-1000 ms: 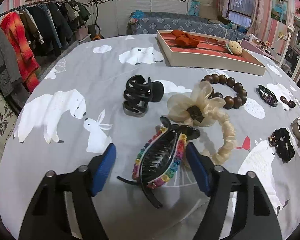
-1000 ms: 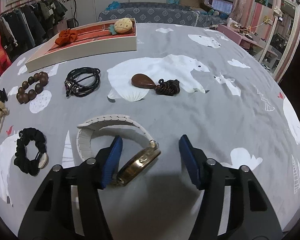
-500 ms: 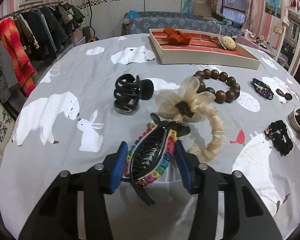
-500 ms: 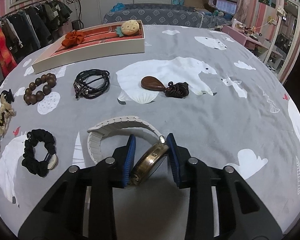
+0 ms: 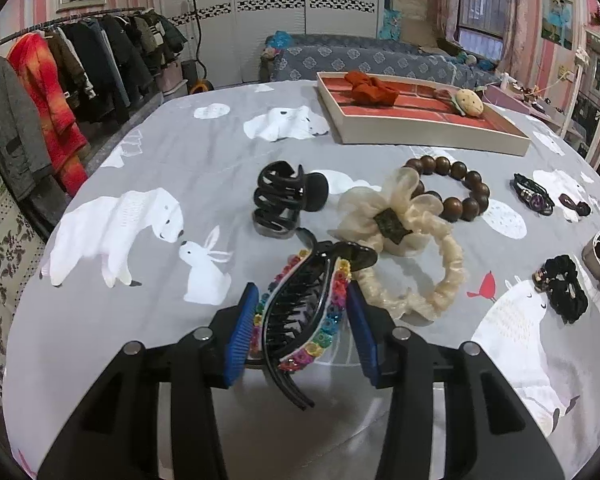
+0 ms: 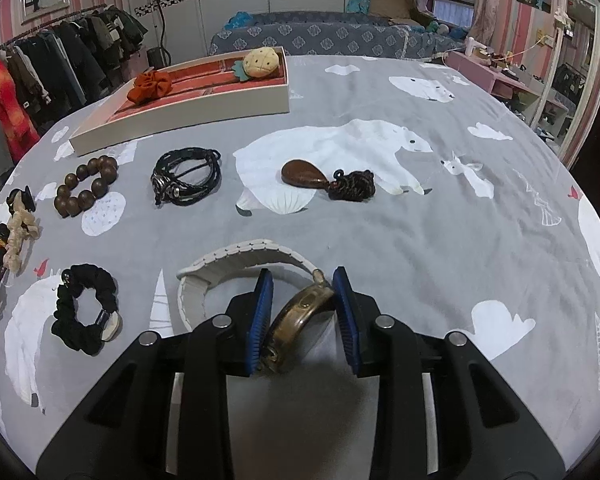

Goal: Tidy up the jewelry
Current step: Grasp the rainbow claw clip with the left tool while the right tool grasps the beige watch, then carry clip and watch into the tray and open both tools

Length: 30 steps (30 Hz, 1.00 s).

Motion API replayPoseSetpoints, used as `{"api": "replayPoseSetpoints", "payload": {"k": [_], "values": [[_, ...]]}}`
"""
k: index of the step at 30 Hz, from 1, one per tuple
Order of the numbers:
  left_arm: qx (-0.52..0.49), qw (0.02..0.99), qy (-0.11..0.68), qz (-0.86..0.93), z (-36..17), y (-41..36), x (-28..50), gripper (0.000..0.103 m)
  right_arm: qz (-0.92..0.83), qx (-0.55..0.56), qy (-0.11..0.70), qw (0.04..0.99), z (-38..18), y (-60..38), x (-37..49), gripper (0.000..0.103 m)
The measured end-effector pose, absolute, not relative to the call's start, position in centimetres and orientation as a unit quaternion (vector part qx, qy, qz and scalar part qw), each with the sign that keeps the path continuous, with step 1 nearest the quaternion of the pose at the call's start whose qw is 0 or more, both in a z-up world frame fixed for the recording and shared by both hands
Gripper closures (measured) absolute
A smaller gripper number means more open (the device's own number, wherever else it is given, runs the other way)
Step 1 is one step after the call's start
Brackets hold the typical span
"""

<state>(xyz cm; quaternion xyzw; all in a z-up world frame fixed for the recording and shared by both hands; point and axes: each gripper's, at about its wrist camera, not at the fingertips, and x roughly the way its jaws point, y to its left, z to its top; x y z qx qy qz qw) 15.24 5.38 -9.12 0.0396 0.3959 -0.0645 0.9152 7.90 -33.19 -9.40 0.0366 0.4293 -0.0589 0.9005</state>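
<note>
My left gripper (image 5: 302, 320) is shut on a black hair claw with rainbow flowers (image 5: 304, 308), held between the blue pads just above the grey bedspread. My right gripper (image 6: 302, 312) is shut on the gold case of a watch (image 6: 300, 320) with a white band (image 6: 236, 264) that curves off to the left. A white tray with a red lining (image 5: 420, 136) stands at the back and holds an orange scrunchie (image 5: 372, 88) and a small plush (image 5: 466, 102). The tray also shows in the right wrist view (image 6: 180, 124).
On the bedspread lie a black claw clip (image 5: 284, 200), a cream scrunchie with a bow (image 5: 404, 240), a wooden bead bracelet (image 6: 86, 186), a black cord bracelet (image 6: 186, 176), a brown pendant (image 6: 324, 180) and a black scrunchie (image 6: 86, 308). A clothes rack (image 5: 60, 72) stands at left.
Both grippers have closed: the left pads came in onto the rainbow hair claw, the right pads onto the watch case. Both have shifted slightly forward.
</note>
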Motion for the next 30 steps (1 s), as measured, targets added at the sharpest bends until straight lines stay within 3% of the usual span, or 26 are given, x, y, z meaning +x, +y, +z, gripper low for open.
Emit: {"api": "replayPoseSetpoints", "payload": {"k": [7,17,30], "values": [[0.035,0.922,0.38,-0.06,-7.8,5.5,15.0,0.058,-0.058,0.036,0.417,0.906,-8.5,-33.4,7.8,0.073],[0.022,0.932,0.355,-0.07,-5.2,4.3,16.2,0.058,-0.054,0.029,0.414,0.908,-8.1,-33.4,8.6,0.085],[0.019,0.935,0.342,-0.095,-2.6,1.7,18.6,0.059,-0.051,0.04,0.38,0.923,-5.1,-34.4,10.6,0.086]]}}
